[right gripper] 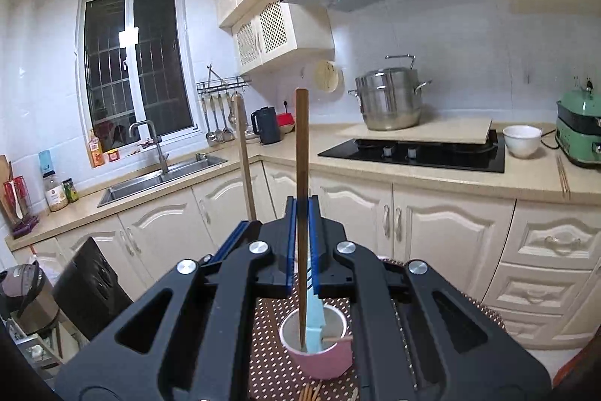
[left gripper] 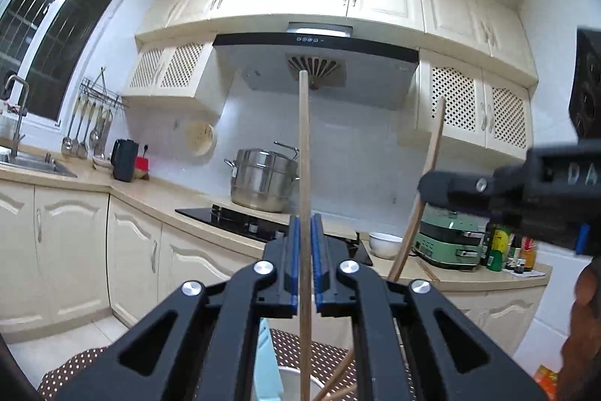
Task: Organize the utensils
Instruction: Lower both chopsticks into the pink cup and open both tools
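Two chopsticks: left gripper (left gripper: 305,250) clamps one (left gripper: 304,153), right gripper (right gripper: 302,235) clamps another (right gripper: 301,153) over one pink cup (right gripper: 319,359).

In the left wrist view, the left claw (left gripper: 307,262) hides the middle of the pale wooden stick (left gripper: 304,153) between its pads, and the white cup (left gripper: 291,382) below it is cut off by the bottom edge. To its right, the right claw (left gripper: 435,186) is blurred and runs out of frame. In the right wrist view, loose sticks (right gripper: 311,393) below the right claw are cropped.
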Demonstrator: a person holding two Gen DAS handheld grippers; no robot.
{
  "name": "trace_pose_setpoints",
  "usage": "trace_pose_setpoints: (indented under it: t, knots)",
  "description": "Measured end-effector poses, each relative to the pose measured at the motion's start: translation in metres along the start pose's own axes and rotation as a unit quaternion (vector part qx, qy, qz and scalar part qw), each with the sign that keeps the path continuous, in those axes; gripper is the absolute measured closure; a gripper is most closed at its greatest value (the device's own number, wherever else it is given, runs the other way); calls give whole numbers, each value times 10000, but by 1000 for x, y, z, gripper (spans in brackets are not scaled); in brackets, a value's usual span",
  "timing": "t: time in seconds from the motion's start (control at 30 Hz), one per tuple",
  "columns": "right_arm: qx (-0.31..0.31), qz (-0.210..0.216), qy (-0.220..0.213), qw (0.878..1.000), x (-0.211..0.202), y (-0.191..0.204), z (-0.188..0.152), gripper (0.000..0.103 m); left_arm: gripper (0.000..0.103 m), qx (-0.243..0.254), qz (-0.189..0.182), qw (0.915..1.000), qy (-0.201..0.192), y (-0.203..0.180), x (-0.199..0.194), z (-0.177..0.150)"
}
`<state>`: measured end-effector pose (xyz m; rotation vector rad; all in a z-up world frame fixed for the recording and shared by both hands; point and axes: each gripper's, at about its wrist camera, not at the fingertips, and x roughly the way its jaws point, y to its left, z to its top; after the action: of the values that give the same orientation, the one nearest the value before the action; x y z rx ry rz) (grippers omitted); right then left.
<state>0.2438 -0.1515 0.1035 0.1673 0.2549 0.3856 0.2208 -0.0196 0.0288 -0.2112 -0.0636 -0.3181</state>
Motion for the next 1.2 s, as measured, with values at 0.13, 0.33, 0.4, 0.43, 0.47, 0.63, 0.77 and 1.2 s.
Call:
trace_pose_setpoints:
  t: [0.13,0.33,0.4,0.43,0.47,0.63,0.77,1.2]
  knots:
    - [-1,6,42,10000,9,-3,0,96,97,-72,46,10000,18,7,16,-12]
    - [42,18,206,9998,21,-8,-11,96,97,27,195,9997,135,16,27,-38]
    - [51,7,266,9996,24,-10,-15,96,97,86,250,9995,161,17,28,-46]
    - [59,14,304,9995,25,-10,-16,96,97,111,246,9994,206,18,29,-49]
    - [64,16,333,9994,26,-11,-17,96,97,125,251,9993,262,18,31,-52]
    - [71,3,431,9990,28,-11,-24,96,97,60,201,9984,534,22,27,-62]
    - [90,8,483,9988,29,-8,-28,96,96,89,157,9976,663,21,21,-62]
    - [87,-64,670,9977,30,-2,-37,96,64,360,249,9959,792,16,-11,-49]
